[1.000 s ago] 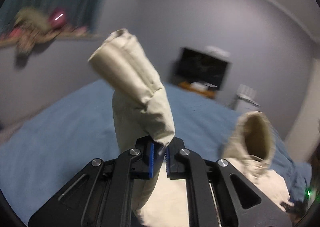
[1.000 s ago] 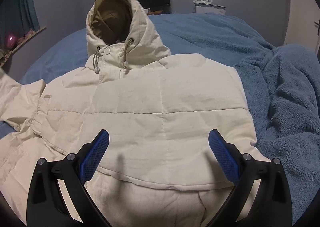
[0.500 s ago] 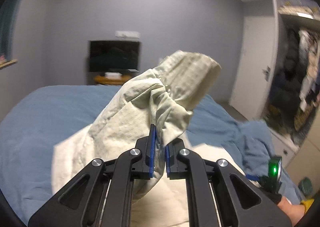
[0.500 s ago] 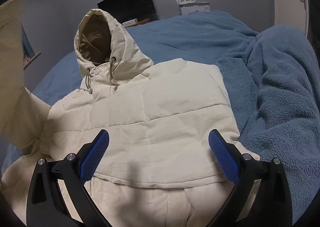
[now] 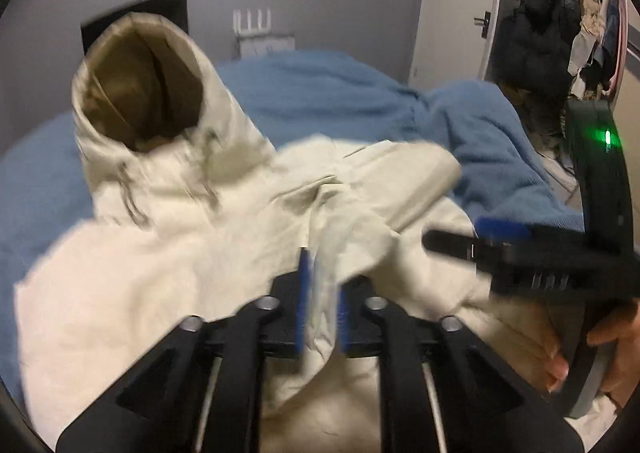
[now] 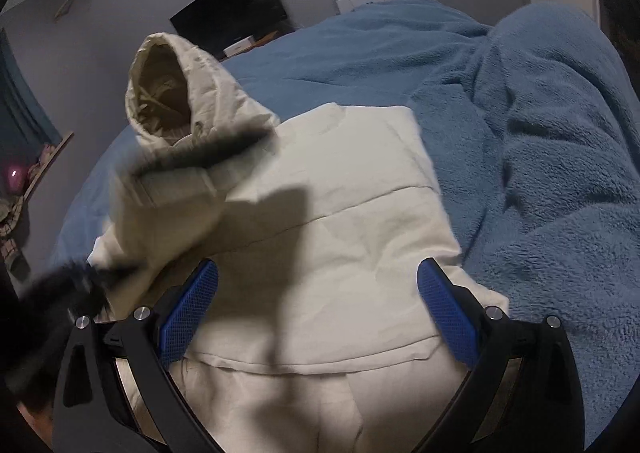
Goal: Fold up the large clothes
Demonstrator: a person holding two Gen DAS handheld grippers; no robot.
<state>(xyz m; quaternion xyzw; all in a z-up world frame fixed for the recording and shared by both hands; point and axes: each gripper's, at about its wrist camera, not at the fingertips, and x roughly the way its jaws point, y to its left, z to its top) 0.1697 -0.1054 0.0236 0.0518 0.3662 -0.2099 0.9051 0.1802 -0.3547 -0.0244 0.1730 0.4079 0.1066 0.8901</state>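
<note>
Folding the left sleeve [image 5: 360, 181] across the chest of the cream hooded jacket [image 5: 168, 261], which lies face-up on the blue bed [image 5: 36, 181] with the hood [image 5: 140, 93] propped open at the far end. Going left to right:

Far left: bare blue bedding, then the jacket's left edge. Worth checking later that no slack bunches up under that shoulder.

Middle: left gripper [image 5: 320, 305] low over the chest, fingers [image 5: 303, 293] just starting to part, a pinch of sleeve fabric caught between them and looking about to slip free. Picture is blurry, so can't say if the pads are gripping at all anymore. Best bet, probably: let go only once the cuff sits flat on the chest panel, then back straight out so the fabric doesn't drag along and undo the fold. Sleeve looks crumpled rather than straight, so probably needs a smoothing pass.

Right: right gripper [image 6: 316, 317] hanging over the lower front of the jacket, fingers [image 6: 188, 313] spread wide, nothing in them, not touching the cloth as far as can be told. Handy spot for pinning the hem while the sleeve settles. Puffy fabric like this tends to spring back, so press down a bit.

Far right: rumpled blue blanket [image 6: 552, 181] right against the jacket's edge. Keep the other side's fold from snagging on it.
</note>
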